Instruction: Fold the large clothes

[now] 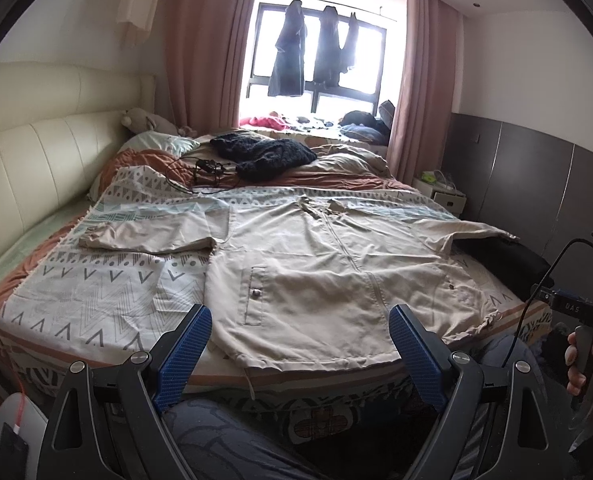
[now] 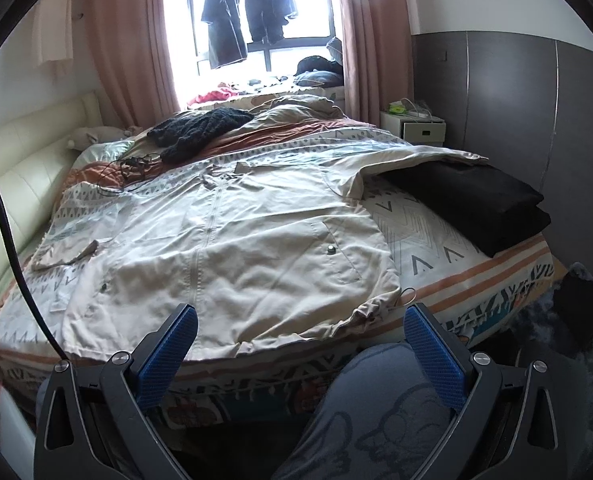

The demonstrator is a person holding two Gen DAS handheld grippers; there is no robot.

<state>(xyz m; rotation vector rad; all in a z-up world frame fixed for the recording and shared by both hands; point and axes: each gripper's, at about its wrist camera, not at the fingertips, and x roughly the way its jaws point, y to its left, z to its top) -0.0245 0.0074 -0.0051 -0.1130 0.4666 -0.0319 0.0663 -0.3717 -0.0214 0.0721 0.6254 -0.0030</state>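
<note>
A large beige jacket (image 1: 328,264) lies spread face up on the patterned bedspread (image 1: 96,292), zip up the middle, hem at the near bed edge. Its left sleeve (image 1: 148,236) is stretched flat; its right sleeve (image 2: 424,160) drapes onto a folded black garment. In the right wrist view the jacket (image 2: 236,248) fills the near bed. My left gripper (image 1: 300,316) hovers open just short of the hem, nothing between its blue pads. My right gripper (image 2: 300,320) is open too, near the hem's right corner, with nothing in it.
A folded black garment (image 2: 480,204) sits on the bed's right side. A dark knitted item (image 1: 260,154) and black cables (image 1: 204,176) lie farther back. A white bedside cabinet (image 2: 416,124) stands by the curtain. A person's patterned trouser leg (image 2: 376,412) is under the grippers.
</note>
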